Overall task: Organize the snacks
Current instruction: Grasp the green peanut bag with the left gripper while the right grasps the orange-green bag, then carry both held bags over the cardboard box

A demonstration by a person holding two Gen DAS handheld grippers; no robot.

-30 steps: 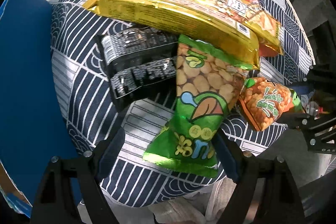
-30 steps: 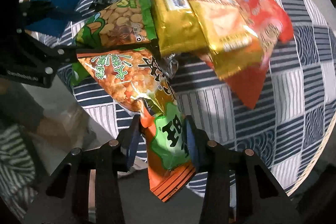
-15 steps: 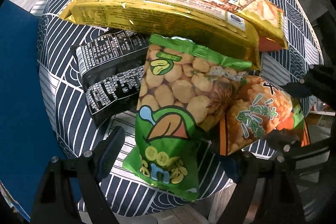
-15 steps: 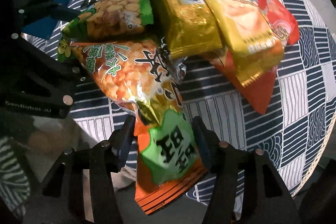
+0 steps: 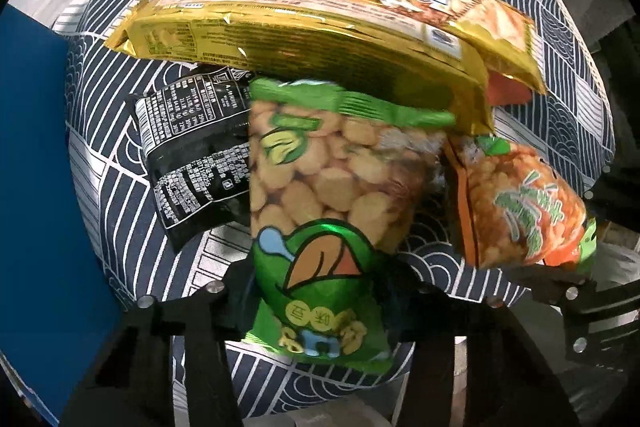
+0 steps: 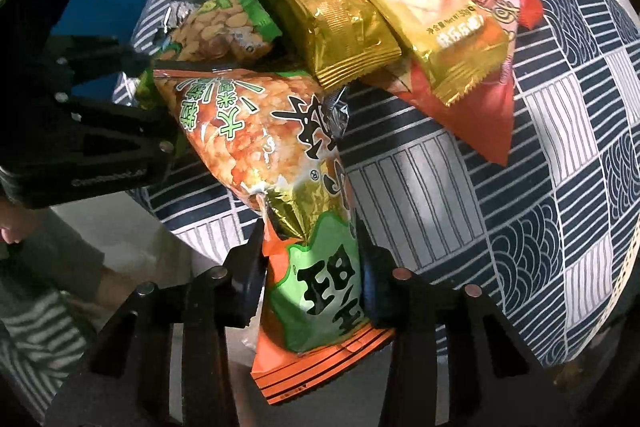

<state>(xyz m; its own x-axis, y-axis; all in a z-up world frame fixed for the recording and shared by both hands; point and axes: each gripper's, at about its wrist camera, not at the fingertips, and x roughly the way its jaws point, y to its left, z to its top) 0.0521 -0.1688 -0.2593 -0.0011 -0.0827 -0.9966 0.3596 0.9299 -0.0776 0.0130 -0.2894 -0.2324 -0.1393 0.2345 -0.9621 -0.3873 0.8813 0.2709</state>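
A green bag of beans lies on the round table's patterned cloth, its lower end between the fingers of my left gripper. The jaws are closing and the pads press its sides. Right of it sits an orange rice-snack bag. In the right wrist view that orange bag has its green-and-orange end pinched in my right gripper, whose jaws are closing on it. The green bag and the left gripper's fingers show at the left there.
Two long gold packs lie stacked across the back, over a red pack. A black pack lies left of the green bag. A blue panel stands off the table's left side. A striped sleeve is below the table edge.
My left gripper came in over the green bag and its wide jaws narrowed onto the bag's sides. My right gripper's jaws loosened briefly on the orange bag, then squeezed in again.
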